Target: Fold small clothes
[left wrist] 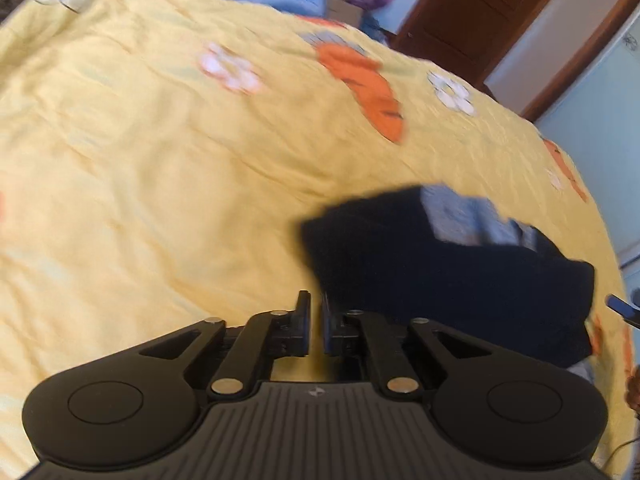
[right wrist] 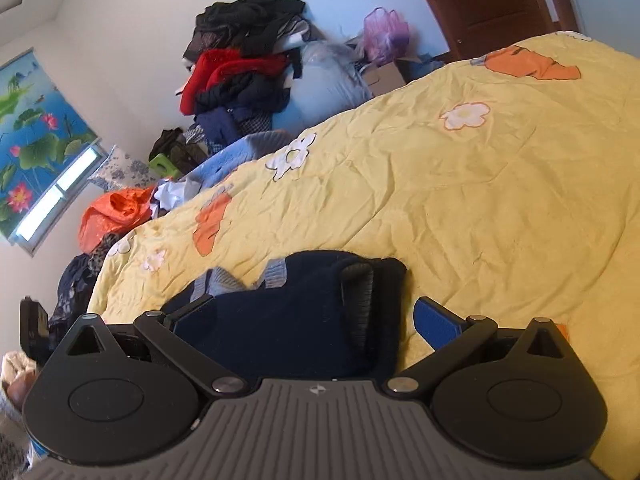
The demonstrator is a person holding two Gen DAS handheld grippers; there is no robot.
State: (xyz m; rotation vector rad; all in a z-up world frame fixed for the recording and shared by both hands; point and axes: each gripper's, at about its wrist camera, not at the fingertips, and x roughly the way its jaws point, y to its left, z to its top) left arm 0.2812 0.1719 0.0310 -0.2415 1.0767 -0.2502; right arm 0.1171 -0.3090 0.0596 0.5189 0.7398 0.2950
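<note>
A folded garment lies on the bedspread, clothes pile behind.

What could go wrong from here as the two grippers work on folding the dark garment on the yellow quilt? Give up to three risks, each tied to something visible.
1. The left gripper is nearly shut on nothing, beside the dark garment; closing there may miss it or pinch the yellow quilt.
2. The right gripper is wide open over the garment, which looks bunched, so it might grab several layers and spoil the fold.
3. The left view is blurred, suggesting fast motion that could drag the cloth.
</note>
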